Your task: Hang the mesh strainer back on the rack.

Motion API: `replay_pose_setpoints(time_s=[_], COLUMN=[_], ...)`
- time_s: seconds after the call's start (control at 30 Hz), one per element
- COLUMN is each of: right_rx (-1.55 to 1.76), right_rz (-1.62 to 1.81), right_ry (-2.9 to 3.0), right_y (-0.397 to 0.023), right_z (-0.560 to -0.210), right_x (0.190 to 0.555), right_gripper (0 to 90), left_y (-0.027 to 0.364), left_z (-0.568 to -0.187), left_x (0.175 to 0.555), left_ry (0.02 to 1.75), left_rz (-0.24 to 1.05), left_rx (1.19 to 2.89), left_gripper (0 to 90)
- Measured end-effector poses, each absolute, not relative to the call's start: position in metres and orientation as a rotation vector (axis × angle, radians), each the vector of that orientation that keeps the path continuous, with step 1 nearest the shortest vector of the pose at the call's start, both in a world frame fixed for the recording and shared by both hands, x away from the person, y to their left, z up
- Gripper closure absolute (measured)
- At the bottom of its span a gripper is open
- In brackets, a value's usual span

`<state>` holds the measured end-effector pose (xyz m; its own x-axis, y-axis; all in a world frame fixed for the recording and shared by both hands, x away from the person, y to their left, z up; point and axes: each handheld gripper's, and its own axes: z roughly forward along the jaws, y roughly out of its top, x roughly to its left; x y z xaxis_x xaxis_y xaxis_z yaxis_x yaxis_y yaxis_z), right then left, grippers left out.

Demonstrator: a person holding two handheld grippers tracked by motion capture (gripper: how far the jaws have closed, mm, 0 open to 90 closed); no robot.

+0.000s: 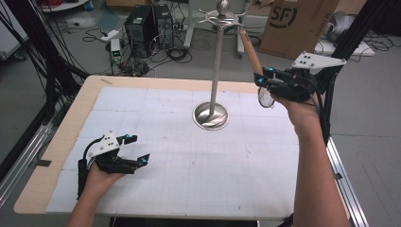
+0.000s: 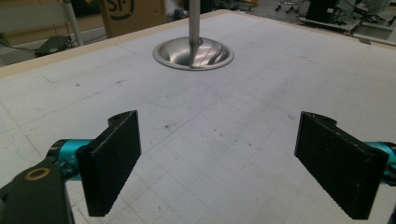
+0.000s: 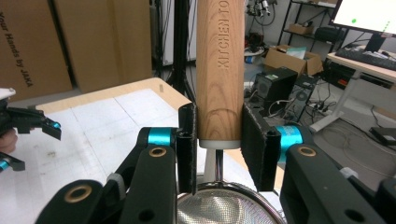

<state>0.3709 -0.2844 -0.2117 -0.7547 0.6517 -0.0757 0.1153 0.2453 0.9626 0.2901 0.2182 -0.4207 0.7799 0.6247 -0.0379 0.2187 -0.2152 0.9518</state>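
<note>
Wooden-handled strainer rides high in the right gripper, its fingers clenched on the lower end of the handle, just above the metal neck and the fine mesh bowl. The handle, stamped with the words "KITCHEN TO", tilts up toward the top of the steel hanging stand, whose hooked crown it nearly meets. The stand's round base sits on the white gridded mat covering the tabletop, toward the far edge. Well apart from the stand, nearer the person, the left gripper hovers low over the mat, its fingers released and spread wide, grasping nothing. Behind the stand, a cardboard box and computer towers stand on the floor.
</note>
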Motion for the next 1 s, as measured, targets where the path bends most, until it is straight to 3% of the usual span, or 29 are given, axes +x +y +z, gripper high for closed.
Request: replay_pose_setpoints(time_s=[1.0], right_rx=[0.773], right_rz=[1.516], right_ry=[2.025], right_y=[-0.283], right_z=[-0.202], right_x=[0.4], right_gripper=[68.4], left_y=[0.22], left_z=[-0.421], left_x=[0.29], left_ry=[0.659], left_rz=[0.426], left_rx=[1.779], left_gripper=[15.1])
